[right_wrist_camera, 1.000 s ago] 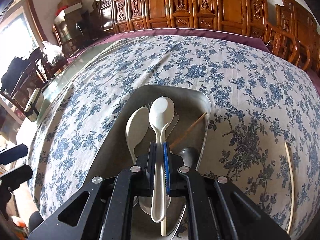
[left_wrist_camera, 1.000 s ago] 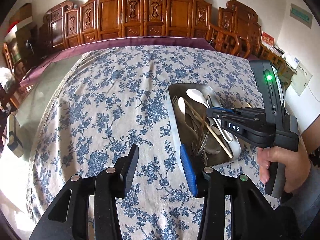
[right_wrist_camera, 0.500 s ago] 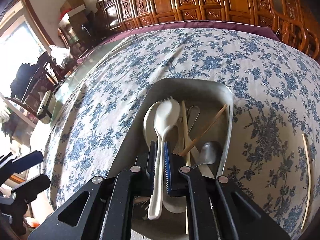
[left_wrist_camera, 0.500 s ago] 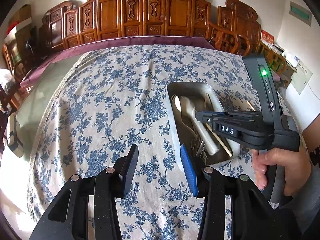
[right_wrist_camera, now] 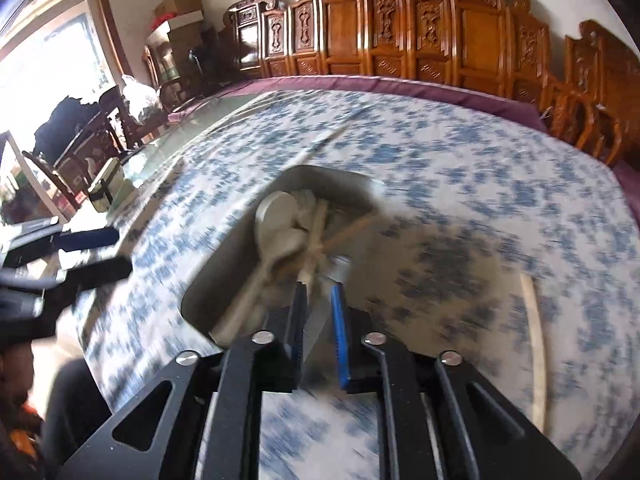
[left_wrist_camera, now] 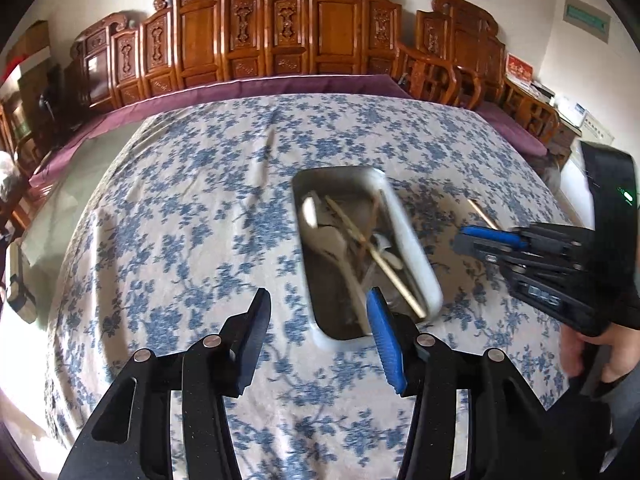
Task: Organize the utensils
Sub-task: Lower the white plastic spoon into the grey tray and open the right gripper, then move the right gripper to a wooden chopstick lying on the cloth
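A metal tray (left_wrist_camera: 418, 258) lies on the blue-flowered cloth and holds white spoons (left_wrist_camera: 340, 240), chopsticks and metal cutlery. My left gripper (left_wrist_camera: 320, 320) hovers at the tray's near left corner; its jaws are opening and nothing is between them. In the right wrist view the tray (right_wrist_camera: 332, 182) sits just ahead, with the white spoons (right_wrist_camera: 276, 228) lying in it. My right gripper (right_wrist_camera: 318, 308) is over the tray's near end; its jaws are opening too, with nothing between them. One loose chopstick (right_wrist_camera: 534, 328) lies on the cloth right of the tray. The right gripper (left_wrist_camera: 466, 240) also shows from the left wrist.
Carved wooden chairs (left_wrist_camera: 280, 40) line the table's far side. Left of the cloth is bare glass tabletop (left_wrist_camera: 60, 208) with a small box (left_wrist_camera: 18, 292) at its edge. A hand (left_wrist_camera: 592, 356) holds the right gripper's handle. The left gripper (right_wrist_camera: 100, 252) shows at the left.
The right gripper has let go of the white spoon, which now lies in the tray, and has pulled back to the right. The left gripper has opened a little wider.
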`<state>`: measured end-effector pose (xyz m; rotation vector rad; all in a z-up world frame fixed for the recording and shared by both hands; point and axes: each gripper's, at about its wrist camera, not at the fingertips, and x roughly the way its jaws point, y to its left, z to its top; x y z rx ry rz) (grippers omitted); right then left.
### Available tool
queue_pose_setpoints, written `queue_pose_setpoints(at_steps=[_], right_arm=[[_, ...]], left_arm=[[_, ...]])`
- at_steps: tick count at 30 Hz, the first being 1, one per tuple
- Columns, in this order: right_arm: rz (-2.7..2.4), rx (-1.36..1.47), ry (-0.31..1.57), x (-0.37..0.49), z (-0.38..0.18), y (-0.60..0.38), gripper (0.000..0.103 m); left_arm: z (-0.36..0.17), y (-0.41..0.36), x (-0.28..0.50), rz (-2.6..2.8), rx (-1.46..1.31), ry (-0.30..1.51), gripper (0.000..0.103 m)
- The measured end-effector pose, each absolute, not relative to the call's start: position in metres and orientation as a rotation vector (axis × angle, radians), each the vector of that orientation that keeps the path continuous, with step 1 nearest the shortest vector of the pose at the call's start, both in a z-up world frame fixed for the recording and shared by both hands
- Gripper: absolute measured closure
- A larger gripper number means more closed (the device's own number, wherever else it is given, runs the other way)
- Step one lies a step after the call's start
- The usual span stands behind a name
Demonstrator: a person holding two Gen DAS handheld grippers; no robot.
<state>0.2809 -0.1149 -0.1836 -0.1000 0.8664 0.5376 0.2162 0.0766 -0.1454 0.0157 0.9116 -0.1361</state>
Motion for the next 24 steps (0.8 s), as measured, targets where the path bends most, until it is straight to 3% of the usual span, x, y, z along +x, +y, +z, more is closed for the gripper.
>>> queue_pose_setpoints(at_steps=[13, 15, 16, 24], right_arm=[[0.338, -0.137, 0.879, 0.237, -0.202, -0.269, 0.08], [0.324, -0.129, 0.895, 0.237, -0.211, -0.283, 0.08], [0.316, -0.123, 0.906, 0.239, -0.218, -0.29, 0.08], [0.317, -0.094, 0.979, 0.249, -0.256, -0.312, 0.08]], left_arm=[[-0.151, -0.014, 0.22, -0.239, 0.082, 0.916, 0.055], [-0.155, -0.027, 0.221, -0.25, 0.09, 0.921, 0.046], [-0.156, -0.032, 0.221, -0.253, 0.091, 0.917, 0.034], [-0.172, -0.068, 0.223, -0.27, 0.105, 0.946, 0.033]])
